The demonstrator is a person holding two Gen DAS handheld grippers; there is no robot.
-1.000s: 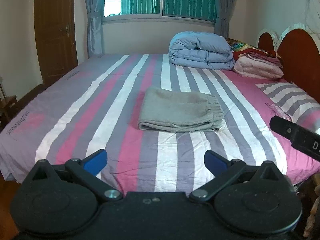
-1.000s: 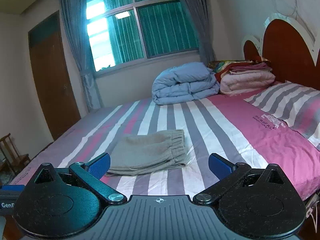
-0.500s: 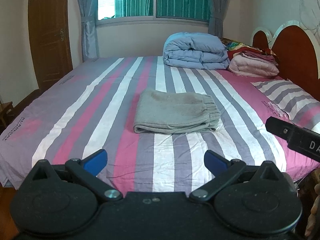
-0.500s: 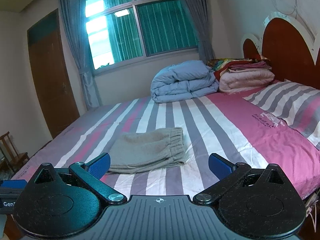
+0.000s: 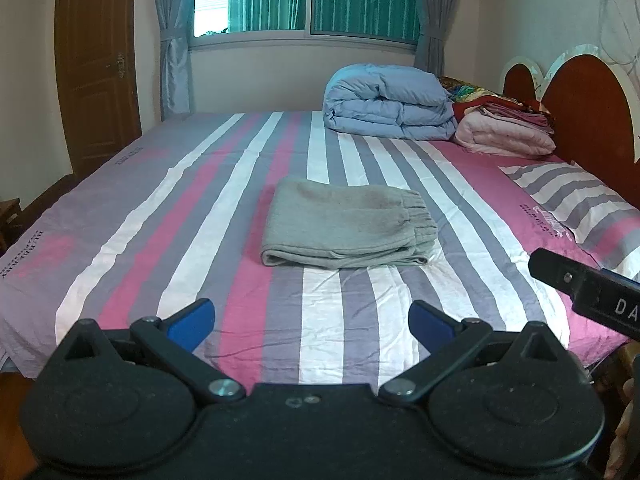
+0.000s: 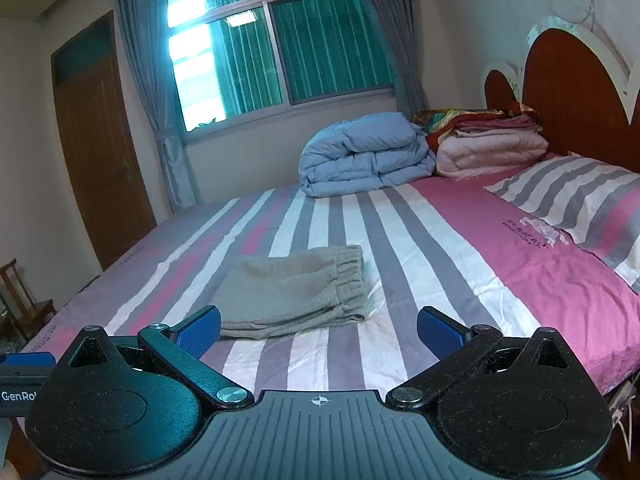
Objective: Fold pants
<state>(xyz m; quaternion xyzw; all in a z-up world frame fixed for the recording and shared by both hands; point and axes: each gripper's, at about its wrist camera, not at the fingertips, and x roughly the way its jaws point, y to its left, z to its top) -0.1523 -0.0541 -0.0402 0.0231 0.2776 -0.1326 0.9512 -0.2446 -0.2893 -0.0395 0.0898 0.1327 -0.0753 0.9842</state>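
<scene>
The grey pants (image 5: 344,224) lie folded into a flat rectangle in the middle of the striped bed (image 5: 160,216), elastic waistband to the right. They also show in the right wrist view (image 6: 296,292). My left gripper (image 5: 311,320) is open and empty, held back over the bed's near edge, well short of the pants. My right gripper (image 6: 319,330) is open and empty, also near the front edge, with the pants just beyond its left finger (image 6: 198,330). The right gripper's body (image 5: 588,292) shows at the right of the left wrist view.
A folded blue duvet (image 5: 390,104) and a stack of pink blankets (image 5: 506,130) sit at the far end of the bed. A striped pillow (image 5: 580,196) lies by the wooden headboard (image 5: 588,108) on the right. A door (image 5: 96,68) and a wooden chair (image 6: 22,304) stand left.
Both grippers have drawn back and tilted up a little, so the pants sit slightly lower and farther in view. The pants have not moved. Both grippers stay open.
</scene>
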